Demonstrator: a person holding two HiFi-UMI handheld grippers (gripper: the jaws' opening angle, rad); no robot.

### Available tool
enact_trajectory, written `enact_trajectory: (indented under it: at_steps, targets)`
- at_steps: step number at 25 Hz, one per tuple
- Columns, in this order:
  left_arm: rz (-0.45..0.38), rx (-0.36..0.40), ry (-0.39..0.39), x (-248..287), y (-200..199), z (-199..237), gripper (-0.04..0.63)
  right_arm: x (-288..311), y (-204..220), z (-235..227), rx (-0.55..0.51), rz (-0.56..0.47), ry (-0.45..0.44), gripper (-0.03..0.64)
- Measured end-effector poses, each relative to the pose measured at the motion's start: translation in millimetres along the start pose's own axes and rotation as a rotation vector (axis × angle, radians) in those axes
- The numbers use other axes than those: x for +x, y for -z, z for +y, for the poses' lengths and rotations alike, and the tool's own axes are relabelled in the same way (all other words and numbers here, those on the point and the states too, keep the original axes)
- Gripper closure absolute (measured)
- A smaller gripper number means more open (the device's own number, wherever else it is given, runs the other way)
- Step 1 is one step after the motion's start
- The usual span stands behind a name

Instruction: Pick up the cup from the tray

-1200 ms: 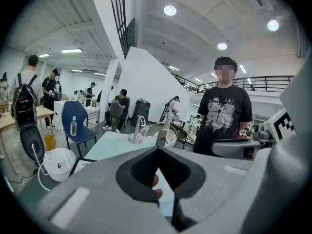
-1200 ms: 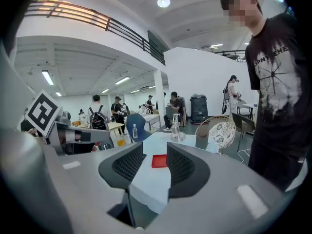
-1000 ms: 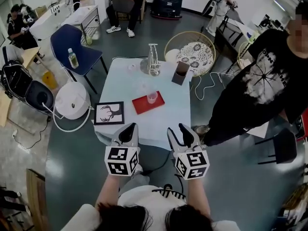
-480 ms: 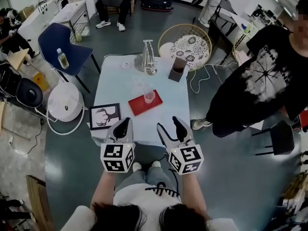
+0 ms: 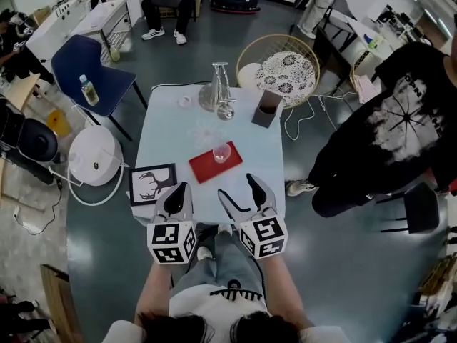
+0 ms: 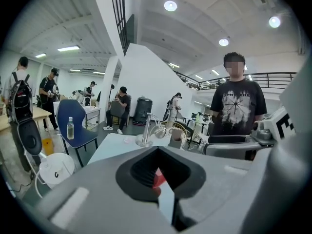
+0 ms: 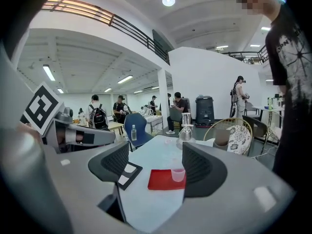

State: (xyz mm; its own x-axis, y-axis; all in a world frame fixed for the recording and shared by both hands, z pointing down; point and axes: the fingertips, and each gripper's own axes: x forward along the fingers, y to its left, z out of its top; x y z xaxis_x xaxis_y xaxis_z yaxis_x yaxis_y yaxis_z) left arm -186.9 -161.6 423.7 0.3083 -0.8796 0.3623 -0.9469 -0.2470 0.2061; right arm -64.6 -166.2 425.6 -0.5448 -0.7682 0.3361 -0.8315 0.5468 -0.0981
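Observation:
A small clear pinkish cup (image 5: 222, 152) stands upright on a red tray (image 5: 207, 166) in the middle of the white table (image 5: 250, 156). Both grippers hover at the table's near edge, well short of the tray. My left gripper (image 5: 178, 194) is shut and holds nothing; in its own view only a sliver of the red tray (image 6: 158, 178) shows past the jaws. To its right, my right gripper (image 5: 243, 195) is open and empty. Its view frames the cup (image 7: 178, 174) and the tray (image 7: 161, 180) between the jaws, still at a distance.
A black framed picture (image 5: 152, 184) lies at the table's left front. At the far end stand a metal stand with a glass (image 5: 218, 91) and a brown container (image 5: 268, 109). A person in a black shirt (image 5: 400, 127) stands right of the table. A blue chair (image 5: 100, 70) is at left.
Both grippers have come forward to the table's near edge, closer to the tray. The right gripper's jaws stand wider apart than a second ago.

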Motion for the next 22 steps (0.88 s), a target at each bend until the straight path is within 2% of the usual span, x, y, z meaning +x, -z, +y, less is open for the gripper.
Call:
enact_trajectory:
  at_steps: [7, 12, 15, 18, 22]
  targets:
    - [0.034, -0.008, 0.002, 50, 7, 4, 0.595, 47, 15, -30, -0.006, 0.033, -0.004, 0.224]
    - [0.038, -0.051, 0.000, 84, 13, 5, 0.595, 75, 40, -43, -0.035, 0.055, -0.017, 0.204]
    - [0.056, -0.018, -0.032, 106, 26, 12, 0.595, 94, 59, -56, 0.002, 0.065, -0.010, 0.190]
    - [0.079, -0.023, -0.045, 127, 45, 19, 0.595, 118, 77, -73, -0.004, 0.083, 0.012, 0.150]
    - [0.100, -0.023, -0.064, 147, 63, 27, 0.595, 145, 95, -87, -0.016, 0.105, 0.000, 0.146]
